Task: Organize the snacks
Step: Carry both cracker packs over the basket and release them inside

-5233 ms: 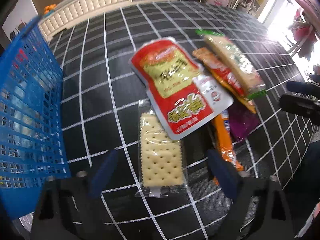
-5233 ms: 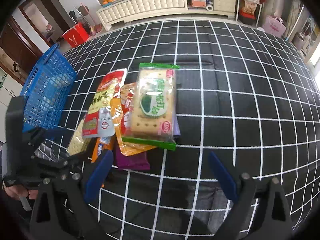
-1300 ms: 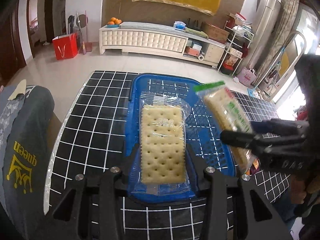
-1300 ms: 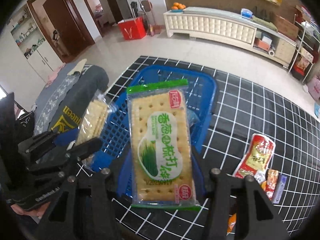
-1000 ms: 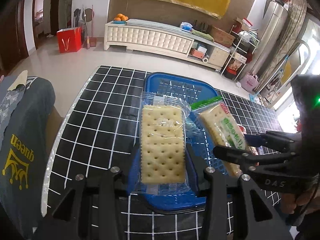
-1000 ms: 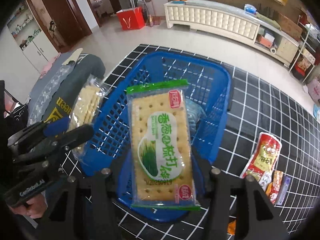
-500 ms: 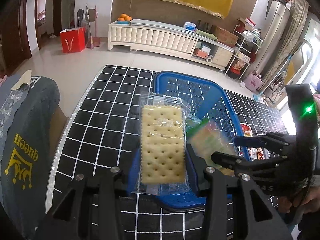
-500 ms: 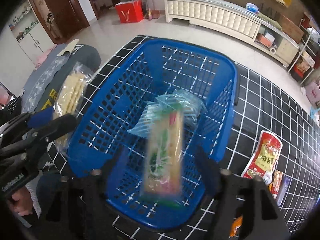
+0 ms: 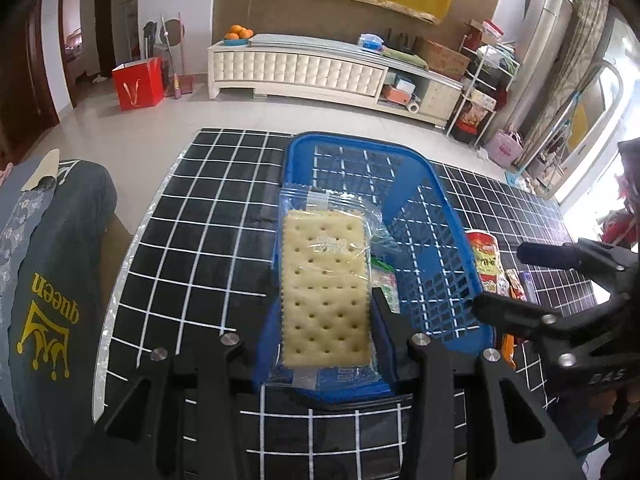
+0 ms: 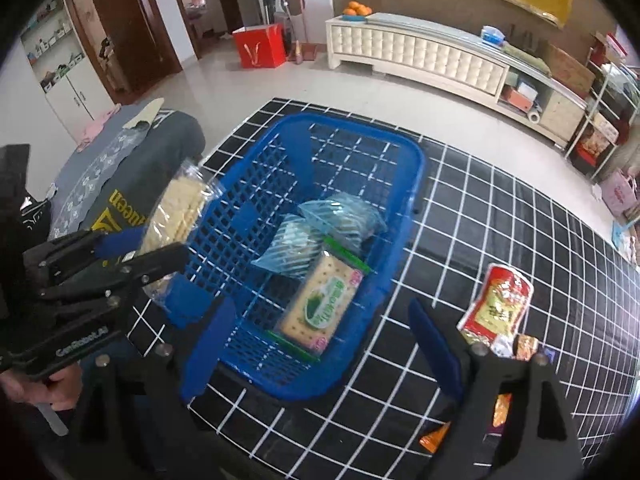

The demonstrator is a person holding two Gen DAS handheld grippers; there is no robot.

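Observation:
My left gripper (image 9: pixel 325 344) is shut on a clear pack of plain crackers (image 9: pixel 324 284), held above the near end of the blue basket (image 9: pixel 440 216). In the right wrist view the same cracker pack (image 10: pixel 176 216) hangs at the basket's left rim (image 10: pixel 256 148). My right gripper (image 10: pixel 316 344) is open and empty over the basket's near end. A green-edged cracker pack (image 10: pixel 326 300) lies inside the basket beside two blue striped packets (image 10: pixel 316 232). The right gripper (image 9: pixel 516 280) shows at the right of the left wrist view.
A red snack pouch (image 10: pixel 500 300) and smaller packets (image 10: pixel 516 348) lie on the black checked table (image 10: pixel 500 208) right of the basket. A grey cushion (image 9: pixel 44 280) with yellow print sits off the table's left edge. A person's hand (image 10: pixel 52 392) holds the left gripper.
The right gripper opened and the green-edged cracker pack dropped into the basket, where it now lies still. The left gripper keeps the plain crackers over the basket's near end.

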